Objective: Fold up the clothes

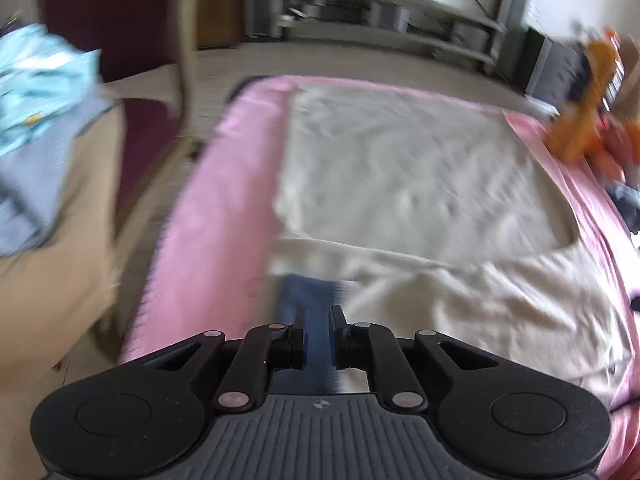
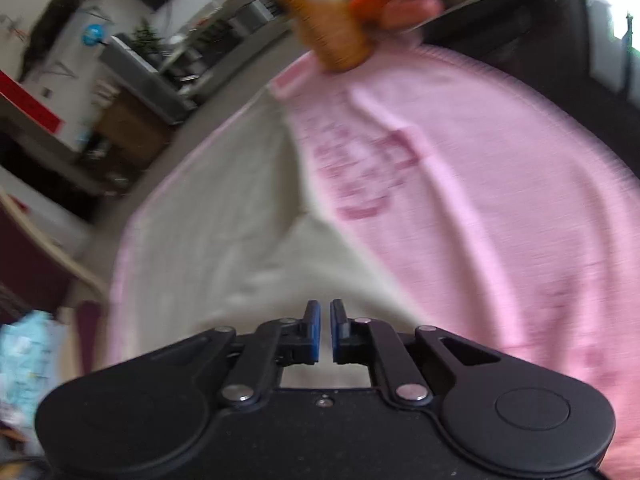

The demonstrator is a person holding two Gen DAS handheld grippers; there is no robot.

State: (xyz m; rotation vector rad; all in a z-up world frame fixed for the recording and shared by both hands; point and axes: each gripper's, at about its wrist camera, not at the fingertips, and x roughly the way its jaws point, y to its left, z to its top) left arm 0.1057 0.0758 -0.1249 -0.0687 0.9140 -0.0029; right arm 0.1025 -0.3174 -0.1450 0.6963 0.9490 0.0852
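Note:
A cream garment lies spread on a pink blanket, its near edge rumpled. My left gripper sits at the garment's near left corner. Its jaws are close together with a blue strip of fabric between them, and the strip runs out past the tips. In the right wrist view the cream garment fills the left and the pink blanket the right. My right gripper hovers over the garment's near edge with its jaws almost together. Cream cloth shows in the thin slit between the blue pads.
An orange plush toy sits at the blanket's far right corner and shows as the orange plush toy in the right view. A pile of light blue clothes rests on a beige seat at the left. A chair frame and shelving stand beyond.

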